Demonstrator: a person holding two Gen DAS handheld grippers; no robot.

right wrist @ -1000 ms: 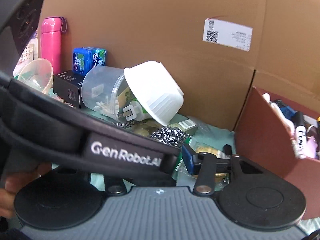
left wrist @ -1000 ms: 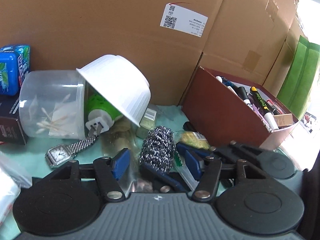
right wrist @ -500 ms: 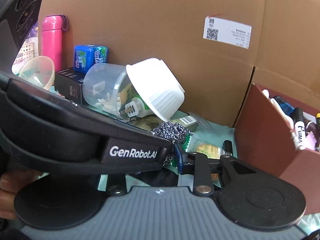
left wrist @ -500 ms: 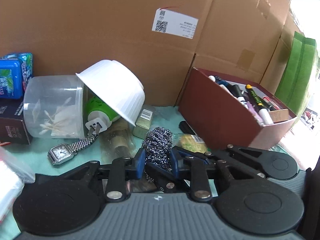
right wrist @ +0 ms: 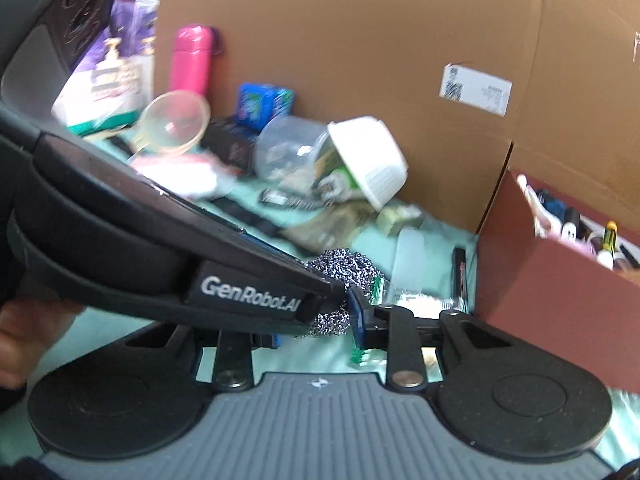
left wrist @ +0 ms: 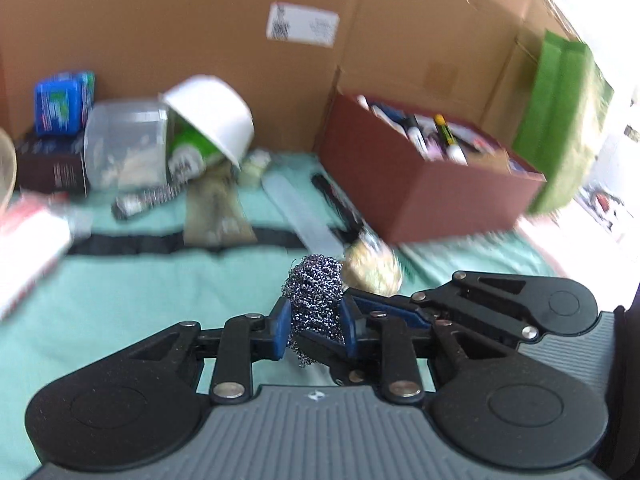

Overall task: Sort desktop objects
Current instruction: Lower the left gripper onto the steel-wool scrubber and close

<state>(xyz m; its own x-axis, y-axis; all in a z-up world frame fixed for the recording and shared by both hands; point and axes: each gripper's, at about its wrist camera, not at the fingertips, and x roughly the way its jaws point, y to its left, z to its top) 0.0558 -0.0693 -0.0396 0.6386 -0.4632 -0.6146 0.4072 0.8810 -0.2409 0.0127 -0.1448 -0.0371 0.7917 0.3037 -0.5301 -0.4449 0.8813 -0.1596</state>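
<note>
A steel wool scourer point(left wrist: 316, 280) sits squeezed between the blue pads of my left gripper point(left wrist: 314, 320), raised above the green mat point(left wrist: 120, 300). From the right, the fingers point(left wrist: 384, 310) of my right gripper reach in under the left one to the scourer's lower part. In the right wrist view the scourer point(right wrist: 340, 268) fills the gap of the right gripper point(right wrist: 320, 324). Its right pad presses on the scourer, while the left gripper's black body point(right wrist: 160, 248) hides the left finger. Both frames are motion-blurred.
A red-brown box of markers point(left wrist: 420, 200) stands at right before a cardboard wall point(left wrist: 200, 20). Behind lie a wrapped sponge point(left wrist: 372, 270), a black pen point(left wrist: 336, 200), a tipped white bowl point(left wrist: 212, 116), a clear tub point(left wrist: 124, 140) and a watch point(left wrist: 144, 204). A hand point(right wrist: 24, 340) holds the left gripper.
Both grippers closed on the scourer, then drew back from the pile with it. The bowl, tub and box now look farther off.
</note>
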